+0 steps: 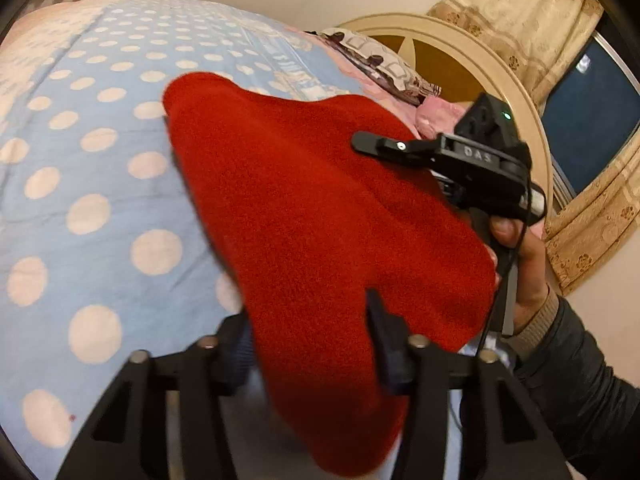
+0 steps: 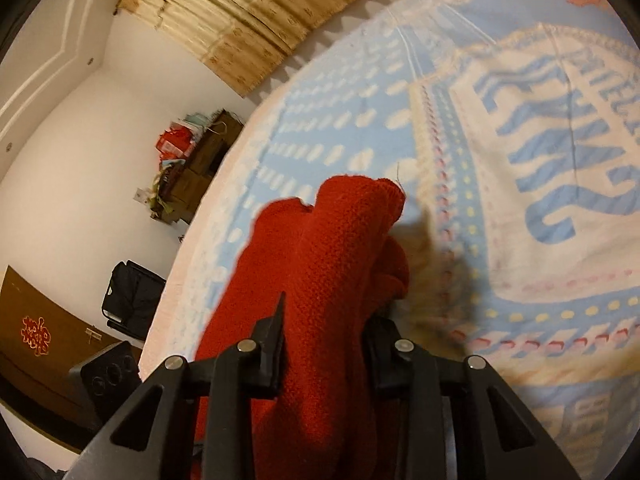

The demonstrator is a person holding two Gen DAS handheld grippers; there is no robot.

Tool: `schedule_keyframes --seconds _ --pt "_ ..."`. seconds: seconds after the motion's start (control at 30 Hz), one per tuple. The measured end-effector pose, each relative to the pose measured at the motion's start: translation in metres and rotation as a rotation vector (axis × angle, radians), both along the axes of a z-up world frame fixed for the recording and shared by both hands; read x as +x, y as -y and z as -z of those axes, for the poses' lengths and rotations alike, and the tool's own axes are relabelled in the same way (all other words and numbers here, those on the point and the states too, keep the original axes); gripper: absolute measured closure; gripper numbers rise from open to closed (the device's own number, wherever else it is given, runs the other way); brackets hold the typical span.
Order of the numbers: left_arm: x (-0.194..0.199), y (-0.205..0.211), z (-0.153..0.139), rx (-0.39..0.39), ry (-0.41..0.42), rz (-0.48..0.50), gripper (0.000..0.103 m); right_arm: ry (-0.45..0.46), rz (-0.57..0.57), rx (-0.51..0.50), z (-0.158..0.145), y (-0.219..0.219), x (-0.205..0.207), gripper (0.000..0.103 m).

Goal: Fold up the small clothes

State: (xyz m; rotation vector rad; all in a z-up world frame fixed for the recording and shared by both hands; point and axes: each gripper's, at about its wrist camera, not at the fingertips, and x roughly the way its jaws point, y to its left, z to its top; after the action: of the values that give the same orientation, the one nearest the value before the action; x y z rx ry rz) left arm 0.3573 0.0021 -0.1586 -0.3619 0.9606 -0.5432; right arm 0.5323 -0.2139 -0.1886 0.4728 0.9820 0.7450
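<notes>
Both claws clamp the red knit garment (image 1: 320, 216) between their fingers

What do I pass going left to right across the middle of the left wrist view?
Polka-dot blue bedspread → red knitted garment → right gripper, reaching in over the garment's right side → hand holding it → patterned curtain at the frame's right edge.

The red knit (image 1: 320, 220) between the left hand-held gripper's (image 1: 312, 344) matt black plastic fingers is fuzzy wool-like cloth (coarse stitches show up close). Beyond it, the bedspread (image 1: 92, 168) looks soft, towel-rough.
</notes>
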Motion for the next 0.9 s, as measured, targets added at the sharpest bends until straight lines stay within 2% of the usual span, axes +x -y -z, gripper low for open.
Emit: schedule_keyframes --seconds 0.03,0.17,0.53,0.9 --pt "-0.002 -0.002 -0.004 0.000 0.004 0.000 0.061 0.018 0.001 -0.007 -0.006 -0.004 -0.005 0.072" --pt "-0.019 -0.011 -0.020 0.025 0.032 -0.002 0.064 0.052 -0.003 0.011 -0.023 -0.017 -0.018 0.072" --pt "-0.067 -0.050 -0.051 0.061 0.119 -0.104 0.065 0.074 -0.071 0.085 -0.050 -0.052 -0.054 0.072" --pt "-0.111 -0.106 -0.061 0.105 0.144 -0.248 0.065 0.086 -0.210 0.117 -0.067 -0.146 -0.083 0.072"
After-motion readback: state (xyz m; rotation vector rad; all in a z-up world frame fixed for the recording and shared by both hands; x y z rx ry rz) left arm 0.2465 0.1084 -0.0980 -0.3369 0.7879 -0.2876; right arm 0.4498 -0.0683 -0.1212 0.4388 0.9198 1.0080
